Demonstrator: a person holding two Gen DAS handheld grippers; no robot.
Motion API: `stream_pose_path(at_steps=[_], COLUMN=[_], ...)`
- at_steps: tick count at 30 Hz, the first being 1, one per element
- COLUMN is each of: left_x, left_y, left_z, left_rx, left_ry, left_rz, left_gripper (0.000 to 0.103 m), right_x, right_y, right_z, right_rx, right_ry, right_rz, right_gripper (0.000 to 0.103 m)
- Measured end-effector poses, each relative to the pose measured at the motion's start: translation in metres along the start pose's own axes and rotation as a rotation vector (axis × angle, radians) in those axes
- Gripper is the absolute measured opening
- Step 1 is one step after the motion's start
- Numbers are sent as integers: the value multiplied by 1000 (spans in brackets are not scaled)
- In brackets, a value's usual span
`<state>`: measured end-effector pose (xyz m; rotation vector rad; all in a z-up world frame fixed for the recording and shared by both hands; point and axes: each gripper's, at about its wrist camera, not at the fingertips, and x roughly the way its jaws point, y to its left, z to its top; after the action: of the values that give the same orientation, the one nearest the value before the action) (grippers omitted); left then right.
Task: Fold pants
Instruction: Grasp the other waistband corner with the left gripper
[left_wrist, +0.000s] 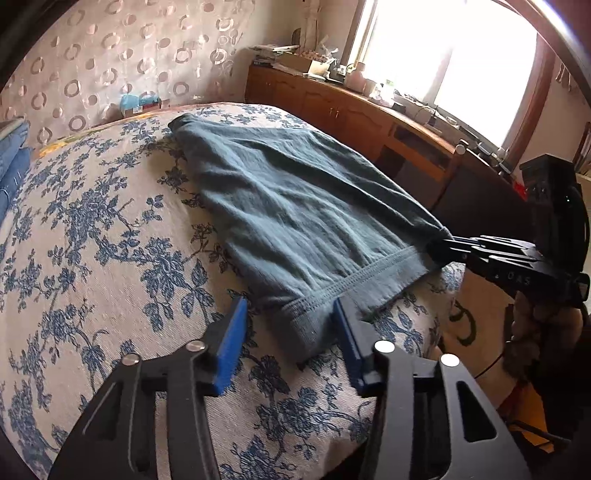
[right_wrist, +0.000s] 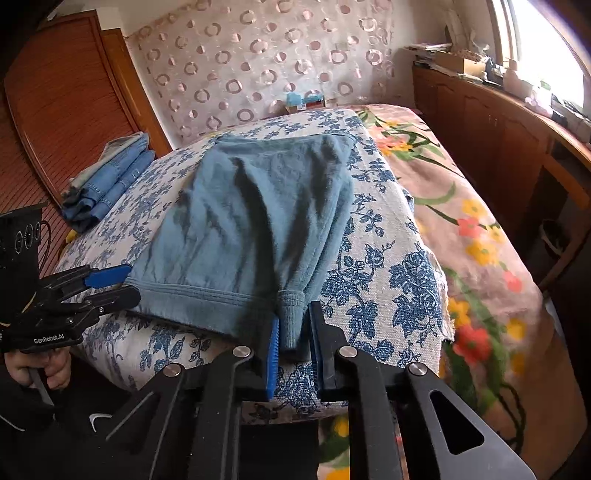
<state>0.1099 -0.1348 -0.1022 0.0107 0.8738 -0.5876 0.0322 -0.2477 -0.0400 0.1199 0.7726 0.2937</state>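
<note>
- Pants (right_wrist: 255, 221), blue-grey and soft-looking, lie flat across the middle of a bed, on a cream bedspread (left_wrist: 92, 240) printed with blue flowers.
- Their stitched waistband (right_wrist: 207, 299) lies along the near edge of the bed, and the rest stretches away towards a wall hung with a pale curtain (right_wrist: 258, 62) patterned in rings.
- At the left corner of the waistband, the left gripper (left_wrist: 290, 314) has its two blue-padded fingers set on either side of the cloth. From its own camera there is a clear gap on the left side and the right pad is touching or nearly touching the edge, so the jaws are partly open and not clamped.
- At the right corner, the right gripper (right_wrist: 293, 328) has its jaws drawn narrow with the bunched band end between the blue pads. The pads press it from both sides, so this corner is held.
- A hand (right_wrist: 51, 369) grips the handle of the left tool at the lower left of the right camera's view.
- Folded jeans (right_wrist: 107, 181) sit stacked on the far left part of the bed, well apart from the pants.
- On the right side of the bed, a pink blanket (right_wrist: 476, 236) with bright flowers hangs over the edge.
- Beyond it stands a long wooden sideboard (left_wrist: 351, 110) under a bright window (left_wrist: 443, 55), its top crowded with small items too blurred to tell.
</note>
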Motion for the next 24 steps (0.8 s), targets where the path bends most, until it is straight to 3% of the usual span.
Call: stream_pose_path(at_steps=[2, 5, 7, 12, 15, 18, 24], left_x=[1, 2, 3, 2, -2, -10, -42], left_y=[-3, -7, -8, -9, -9, -12, -14], left_z=[-2, -2, -1, 1, 3, 7, 26], left_rx=[0, 12, 13, 26, 27, 34, 51], left_ry=[1, -4, -5, -16, -27, -57, -142], left_rz=[-11, 5, 7, 11, 2, 0, 7], left_gripper=[36, 35, 35, 22, 17, 16, 16], right_x=[1, 1, 3, 7, 8, 10, -3], right_y=[-1, -2, -1, 1, 4, 3, 10], right_z=[-1, -1, -2, 0, 2, 2, 12], right_rx=[7, 13, 12, -3, -23, -10, -16], right_ry=[-3, -6, -6, 7, 12, 23, -45], right_rz=[7, 2, -7, 15, 9, 64, 95], right_gripper=[14, 14, 24, 34, 35, 19, 16])
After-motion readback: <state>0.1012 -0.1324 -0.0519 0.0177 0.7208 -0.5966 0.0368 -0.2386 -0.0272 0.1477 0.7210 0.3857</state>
